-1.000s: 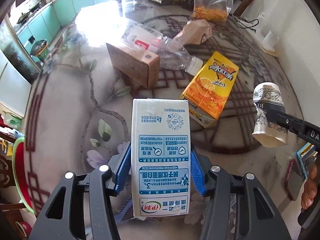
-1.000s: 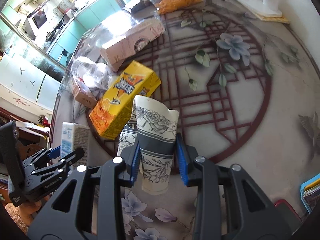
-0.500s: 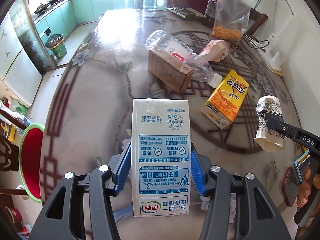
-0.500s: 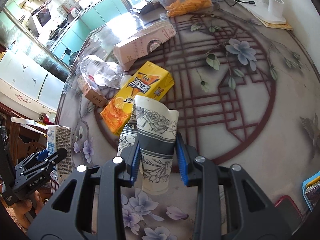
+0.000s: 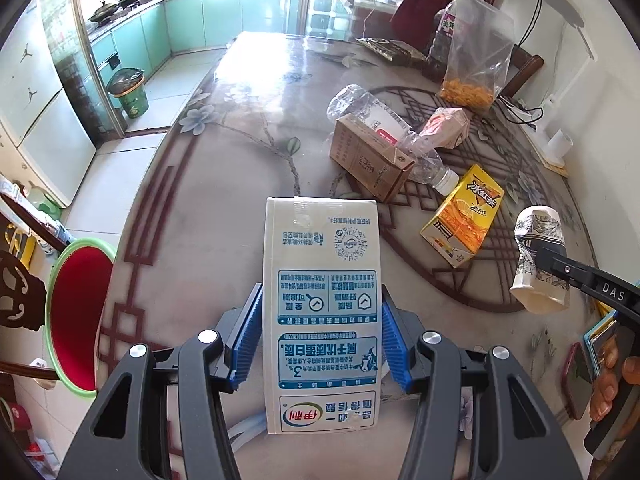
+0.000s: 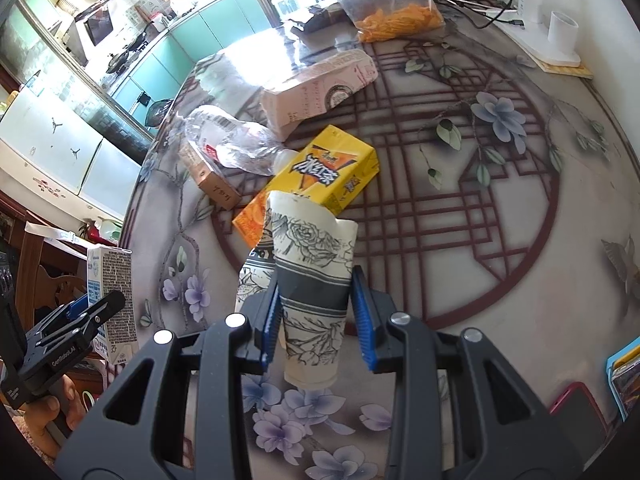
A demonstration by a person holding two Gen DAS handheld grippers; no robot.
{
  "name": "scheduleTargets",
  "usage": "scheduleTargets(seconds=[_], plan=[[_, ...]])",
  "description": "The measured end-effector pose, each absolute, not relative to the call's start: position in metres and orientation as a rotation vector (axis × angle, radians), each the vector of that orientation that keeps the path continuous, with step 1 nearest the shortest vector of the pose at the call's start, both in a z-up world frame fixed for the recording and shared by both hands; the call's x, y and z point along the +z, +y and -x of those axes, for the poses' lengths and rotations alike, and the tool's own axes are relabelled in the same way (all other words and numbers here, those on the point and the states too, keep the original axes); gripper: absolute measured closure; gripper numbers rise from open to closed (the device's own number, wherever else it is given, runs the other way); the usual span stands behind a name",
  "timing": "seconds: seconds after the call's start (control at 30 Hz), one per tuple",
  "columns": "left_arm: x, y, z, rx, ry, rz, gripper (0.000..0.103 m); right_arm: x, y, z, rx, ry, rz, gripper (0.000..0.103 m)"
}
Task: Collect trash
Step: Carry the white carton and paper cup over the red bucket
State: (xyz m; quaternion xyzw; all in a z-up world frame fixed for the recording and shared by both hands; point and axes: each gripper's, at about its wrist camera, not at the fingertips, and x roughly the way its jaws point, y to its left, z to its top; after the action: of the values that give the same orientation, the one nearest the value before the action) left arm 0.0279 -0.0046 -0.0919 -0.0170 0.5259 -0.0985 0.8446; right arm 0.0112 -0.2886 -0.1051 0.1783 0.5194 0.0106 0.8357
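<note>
My left gripper is shut on a white and blue milk carton, held above the near left rim of the table; it also shows in the right wrist view. My right gripper is shut on a crushed floral paper cup, seen too in the left wrist view. On the table lie a yellow juice carton, a brown box, a clear plastic bottle and a pink carton. A red bin with a green rim stands on the floor at left.
A plastic bag of orange snacks stands at the table's far side. A white holder with a cup sits by the wall. A phone and books lie at the near right. A green waste bin stands on the kitchen floor.
Both grippers have pulled back from the table and risen, each keeping its object. The red bin has come further into the left wrist view.
</note>
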Motion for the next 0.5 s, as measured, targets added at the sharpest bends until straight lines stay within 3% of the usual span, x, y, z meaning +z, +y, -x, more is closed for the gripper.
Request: scheduleTargets(seconds=[0.5], plan=[[-0.094,0.038,-0.020,-0.198,1.102,0.077,0.052,-0.100,-0.243,-0.009,0.043,1.105,-0.340,0.071]])
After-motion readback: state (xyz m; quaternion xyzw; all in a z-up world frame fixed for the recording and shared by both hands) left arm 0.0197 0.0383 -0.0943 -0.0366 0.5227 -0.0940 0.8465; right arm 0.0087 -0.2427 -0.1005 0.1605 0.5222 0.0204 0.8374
